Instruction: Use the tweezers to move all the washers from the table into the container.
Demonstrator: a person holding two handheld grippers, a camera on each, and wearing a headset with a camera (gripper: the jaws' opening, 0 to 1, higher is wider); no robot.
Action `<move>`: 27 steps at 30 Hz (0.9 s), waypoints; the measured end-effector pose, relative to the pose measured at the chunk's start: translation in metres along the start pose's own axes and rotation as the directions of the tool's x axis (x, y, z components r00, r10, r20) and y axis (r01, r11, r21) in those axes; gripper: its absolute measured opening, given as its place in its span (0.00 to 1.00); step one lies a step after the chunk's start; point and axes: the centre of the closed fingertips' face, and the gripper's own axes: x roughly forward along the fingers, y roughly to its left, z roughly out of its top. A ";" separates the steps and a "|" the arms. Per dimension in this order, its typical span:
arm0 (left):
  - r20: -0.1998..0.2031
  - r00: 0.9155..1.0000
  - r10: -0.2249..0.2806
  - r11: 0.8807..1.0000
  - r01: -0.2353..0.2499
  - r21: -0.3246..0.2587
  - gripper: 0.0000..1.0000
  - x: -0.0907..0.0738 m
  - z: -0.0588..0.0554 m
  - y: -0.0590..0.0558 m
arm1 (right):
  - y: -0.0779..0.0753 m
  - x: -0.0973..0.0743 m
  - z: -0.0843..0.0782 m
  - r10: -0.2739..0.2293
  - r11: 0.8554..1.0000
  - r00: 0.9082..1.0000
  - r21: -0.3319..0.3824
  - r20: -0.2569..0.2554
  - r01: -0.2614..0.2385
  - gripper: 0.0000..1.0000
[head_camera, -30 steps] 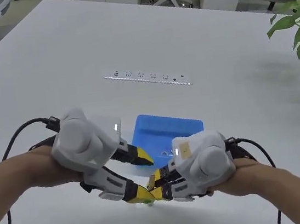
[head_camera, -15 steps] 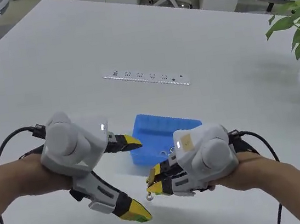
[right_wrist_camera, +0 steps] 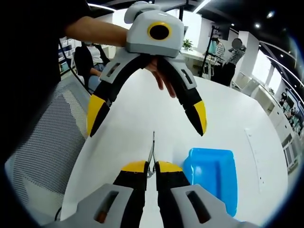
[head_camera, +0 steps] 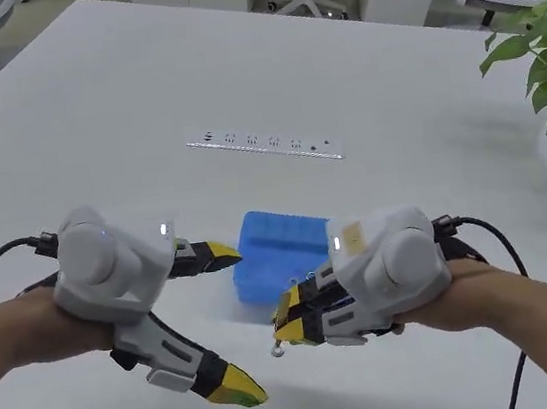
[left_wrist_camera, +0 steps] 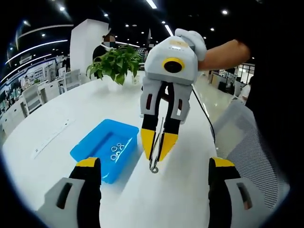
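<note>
Holding tweezers (right_wrist_camera: 153,148), R gripper (right_wrist_camera: 146,166), washer (left_wrist_camera: 154,168) at tip

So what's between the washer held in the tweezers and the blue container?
Bare white table, nothing else: the left gripper view shows the washer held by the tweezers just beside the container.

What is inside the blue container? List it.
A small cluster of metal washers lies on the floor of the blue container, seen in the left gripper view. In the head view the right claw covers its near corner, so nothing there can be counted.
</note>
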 end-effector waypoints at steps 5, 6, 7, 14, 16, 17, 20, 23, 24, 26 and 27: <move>0.011 1.000 0.013 1.000 -0.013 -0.009 0.99 -0.002 0.001 0.002 | -0.002 -0.010 0.003 -0.002 1.000 1.000 0.005 0.000 0.002 0.07; 0.015 1.000 0.015 1.000 -0.014 -0.011 0.99 -0.003 0.002 0.002 | -0.003 -0.011 0.004 -0.002 1.000 1.000 0.004 0.000 0.002 0.07; 0.017 1.000 0.015 1.000 -0.015 -0.011 0.99 -0.003 0.003 0.002 | -0.004 -0.014 0.004 -0.002 1.000 1.000 0.006 -0.001 0.002 0.07; 0.037 0.999 0.031 0.999 -0.031 -0.018 0.99 -0.008 0.005 0.006 | -0.012 -0.025 0.006 -0.010 1.000 1.000 0.018 -0.002 0.011 0.07; 0.037 0.999 0.035 0.999 -0.035 -0.020 0.99 -0.009 0.005 0.008 | -0.016 -0.028 0.008 -0.016 1.000 1.000 0.016 -0.002 0.016 0.07; 0.037 0.999 0.036 0.999 -0.036 -0.021 0.99 -0.009 0.005 0.008 | -0.018 -0.030 0.009 -0.018 1.000 1.000 0.017 -0.001 0.018 0.07; 0.040 0.998 0.038 0.999 -0.037 -0.023 0.99 -0.010 0.004 0.009 | -0.022 -0.033 0.011 -0.027 1.000 1.000 0.015 0.002 0.027 0.07; 0.042 0.998 0.039 0.999 -0.037 -0.026 0.99 -0.011 0.005 0.010 | -0.029 -0.036 0.011 -0.036 0.999 0.999 0.015 0.006 0.036 0.07; 0.042 0.998 0.040 0.999 -0.039 -0.026 0.99 -0.011 0.005 0.011 | -0.031 -0.037 0.011 -0.039 0.999 0.999 0.012 0.005 0.039 0.07; 0.046 0.998 0.040 0.999 -0.039 -0.028 0.99 -0.011 0.005 0.011 | -0.036 -0.039 0.011 -0.046 0.999 0.999 0.011 0.007 0.046 0.07; 0.048 0.998 0.041 0.999 -0.040 -0.028 0.99 -0.011 0.006 0.012 | -0.039 -0.040 0.011 -0.049 0.999 0.999 0.013 0.008 0.049 0.07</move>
